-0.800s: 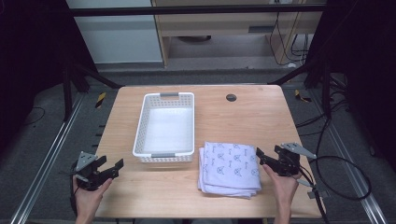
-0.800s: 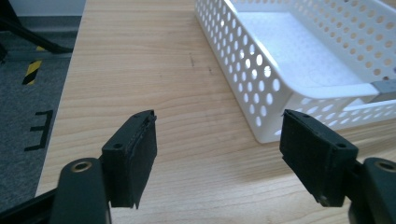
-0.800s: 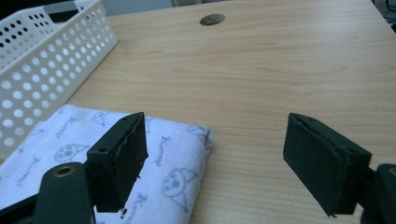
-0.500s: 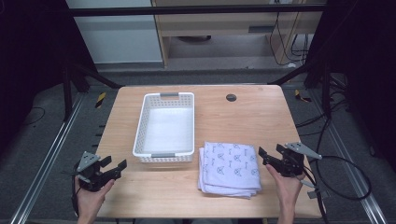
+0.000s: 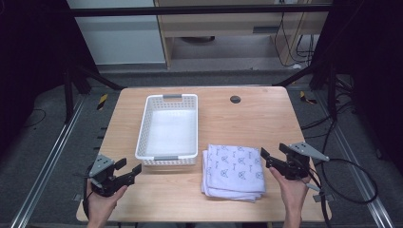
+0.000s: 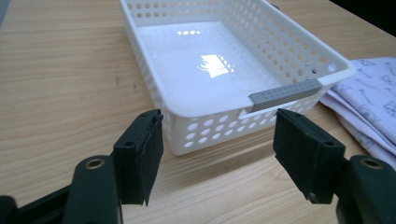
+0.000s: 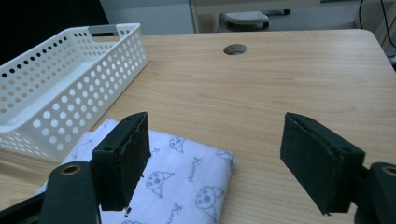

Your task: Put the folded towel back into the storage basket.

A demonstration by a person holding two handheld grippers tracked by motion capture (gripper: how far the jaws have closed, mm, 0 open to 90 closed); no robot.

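Note:
A white perforated basket with grey handles stands empty at the table's middle left. To its right a folded white towel with a small printed pattern lies flat. My left gripper hovers open near the front left corner, a little short of the basket's near end, with nothing between its pads. Open as well, my right gripper sits just right of the towel, and its left pad stands over the towel's corner without pressing on it. The left gripper and the right gripper both hold nothing.
The wooden table has a round cable hole at the back right. Cables trail from the right gripper off the table's right edge. Dark frame rails run along both sides on the floor.
My left gripper has edged slightly to the right, toward the basket. The right gripper has stayed nearly still. Basket and towel have not moved.

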